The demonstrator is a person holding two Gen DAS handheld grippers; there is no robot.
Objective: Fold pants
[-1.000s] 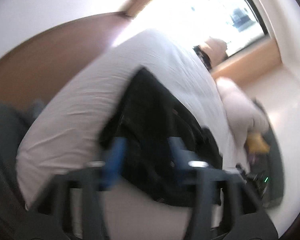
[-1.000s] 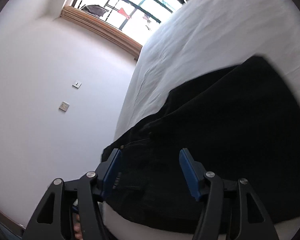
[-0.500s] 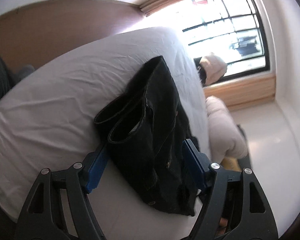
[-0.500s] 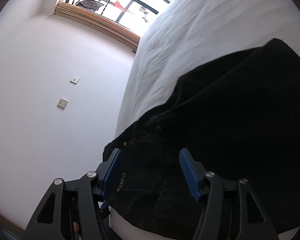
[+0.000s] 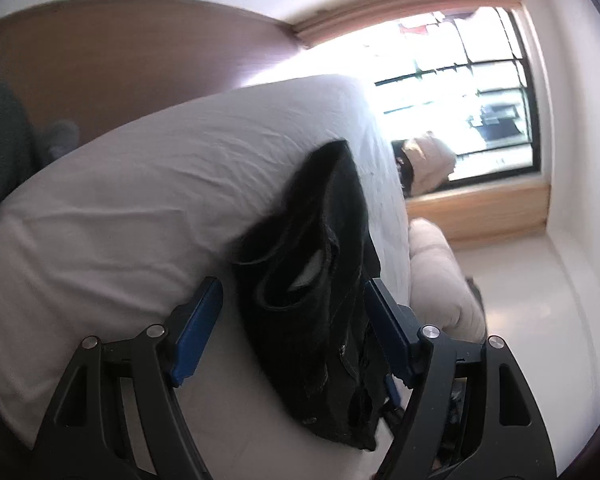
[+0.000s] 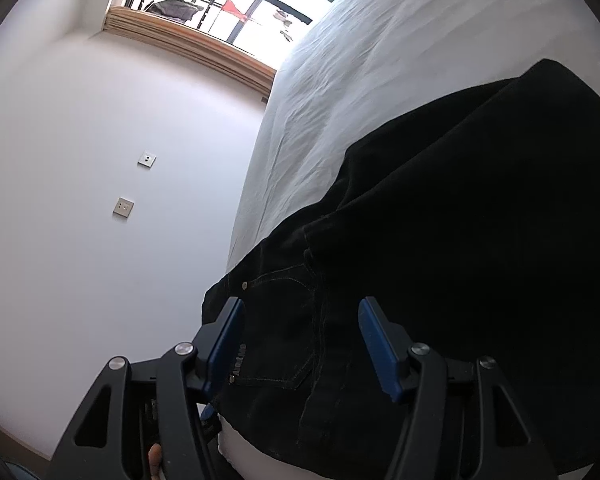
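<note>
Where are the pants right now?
The black pants lie on the white bed at its window-side edge, filling the right of the right wrist view.

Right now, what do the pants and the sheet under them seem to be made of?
The pants look like black denim, matte and fairly stiff: contrast stitching, a rivet and a sewn pocket show. The sheet looks like white woven cotton, matte with fine wrinkles, though a blend cannot be ruled out.

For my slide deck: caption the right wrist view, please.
Open right gripper fingers straddle black pants on white bed.
</note>
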